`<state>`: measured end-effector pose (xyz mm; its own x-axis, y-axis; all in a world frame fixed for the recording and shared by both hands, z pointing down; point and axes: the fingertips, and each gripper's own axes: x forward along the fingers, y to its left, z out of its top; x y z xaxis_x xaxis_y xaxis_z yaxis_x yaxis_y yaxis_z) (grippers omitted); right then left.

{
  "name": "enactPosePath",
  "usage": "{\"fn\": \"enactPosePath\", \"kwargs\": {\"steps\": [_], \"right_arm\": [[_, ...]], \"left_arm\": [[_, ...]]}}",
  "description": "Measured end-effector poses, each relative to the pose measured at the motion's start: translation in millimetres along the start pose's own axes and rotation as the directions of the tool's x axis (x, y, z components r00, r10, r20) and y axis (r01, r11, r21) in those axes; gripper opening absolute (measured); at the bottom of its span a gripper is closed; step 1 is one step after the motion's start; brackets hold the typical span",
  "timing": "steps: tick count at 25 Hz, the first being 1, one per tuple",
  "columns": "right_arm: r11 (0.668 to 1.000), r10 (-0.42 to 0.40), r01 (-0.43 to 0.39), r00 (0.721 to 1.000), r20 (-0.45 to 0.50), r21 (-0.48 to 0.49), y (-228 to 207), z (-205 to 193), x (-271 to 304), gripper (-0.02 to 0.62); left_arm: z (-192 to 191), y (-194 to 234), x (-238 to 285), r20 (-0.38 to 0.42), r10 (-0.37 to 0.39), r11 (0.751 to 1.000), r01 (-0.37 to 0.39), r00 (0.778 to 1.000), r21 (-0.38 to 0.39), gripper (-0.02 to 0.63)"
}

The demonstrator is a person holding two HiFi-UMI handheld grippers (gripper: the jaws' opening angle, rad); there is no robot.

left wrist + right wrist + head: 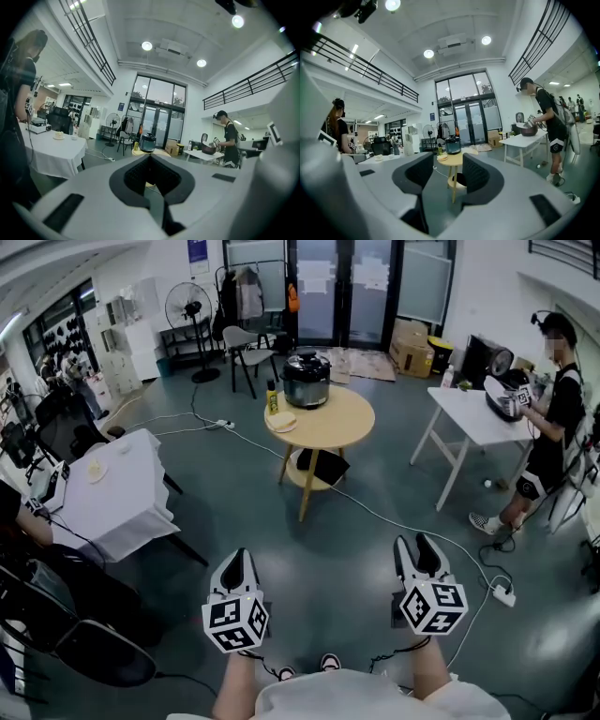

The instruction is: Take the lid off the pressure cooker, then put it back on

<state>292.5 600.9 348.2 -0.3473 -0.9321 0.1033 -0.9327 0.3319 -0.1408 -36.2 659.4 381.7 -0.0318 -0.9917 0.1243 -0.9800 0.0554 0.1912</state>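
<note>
The cooker stands on the far side of the round table in the middle of the room, well apart from both grippers, with its lid on. Beside it, at the table's left edge, are 1 yellow bottle and a plate.

The left gripper is held near the person's body, its 2 jaws together and nothing between them. The right gripper is level with it at the right, jaws apart and empty (the table shows through the gap).

At the far right a person works at a white table. A fan stands at the far left.
</note>
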Motion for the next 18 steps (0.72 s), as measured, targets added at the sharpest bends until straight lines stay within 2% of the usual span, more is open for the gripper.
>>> {"fn": "enactPosePath", "kwargs": {"steps": [7,18], "right_arm": [[0.998,0.017,-0.016,1.0,0.021,-0.064,4,4,2,0.273],[0.996,0.02,-0.017,0.999,0.043,-0.087,0,-1,4,0.43]], "left_arm": [[-5,4,-3,-0.003,0.017,1.0,-0.017,1.0,-0.014,-0.008],[-12,-4,-6,-0.025,0.022,1.0,-0.022,0.999,0.0,-0.008]]}}
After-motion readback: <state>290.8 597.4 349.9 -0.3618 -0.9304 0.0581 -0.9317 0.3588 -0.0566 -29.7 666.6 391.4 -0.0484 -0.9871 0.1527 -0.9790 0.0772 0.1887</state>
